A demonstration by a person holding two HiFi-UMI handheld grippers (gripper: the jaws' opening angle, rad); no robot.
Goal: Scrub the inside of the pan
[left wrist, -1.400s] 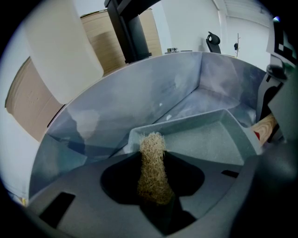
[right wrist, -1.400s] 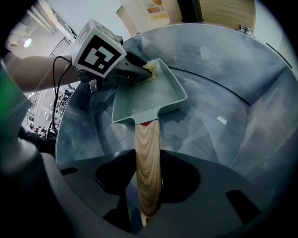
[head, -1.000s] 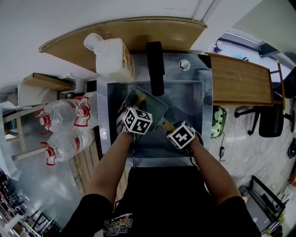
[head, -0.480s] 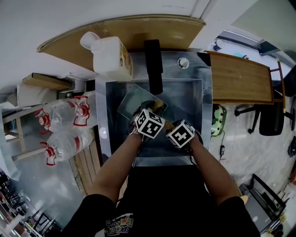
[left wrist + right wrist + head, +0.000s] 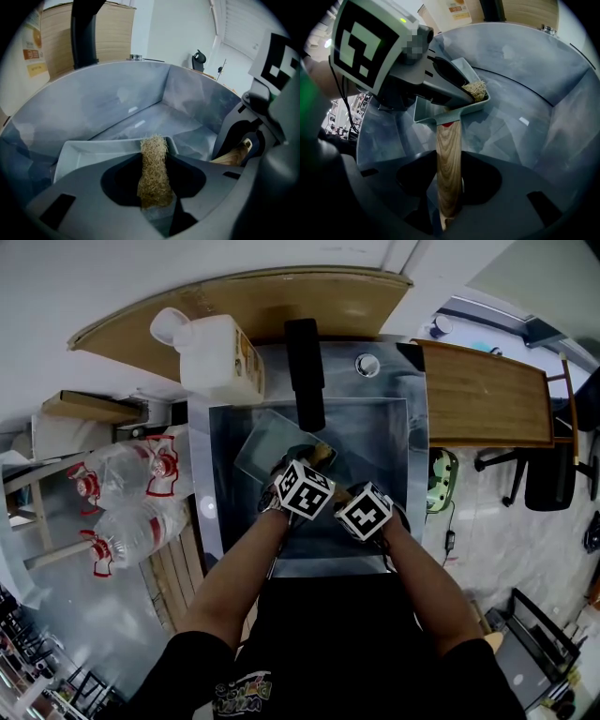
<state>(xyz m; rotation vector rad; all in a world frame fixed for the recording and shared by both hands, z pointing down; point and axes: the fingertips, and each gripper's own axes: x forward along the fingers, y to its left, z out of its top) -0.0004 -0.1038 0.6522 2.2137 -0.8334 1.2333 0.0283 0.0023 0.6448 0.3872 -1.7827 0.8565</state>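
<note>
Sink [image 5: 375, 442] of steel holds a rectangular grey pan [image 5: 267, 444]. Right gripper [image 5: 449, 166] is clamped on the pan's wooden handle [image 5: 447, 140]. Left gripper [image 5: 154, 157] pinches a tan fibre scrubber [image 5: 153, 176], whose tip sits inside a pan corner. White jug [image 5: 220, 357] stands behind the sink, its label too small to read.

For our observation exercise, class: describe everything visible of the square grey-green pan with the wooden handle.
The square grey-green pan has low walls, rounded corners and a light wooden handle with a red patch at the joint. It lies inside the steel sink. The right gripper clamps the handle; the left gripper presses a tan fibrous scrubber into one inside corner.
</note>
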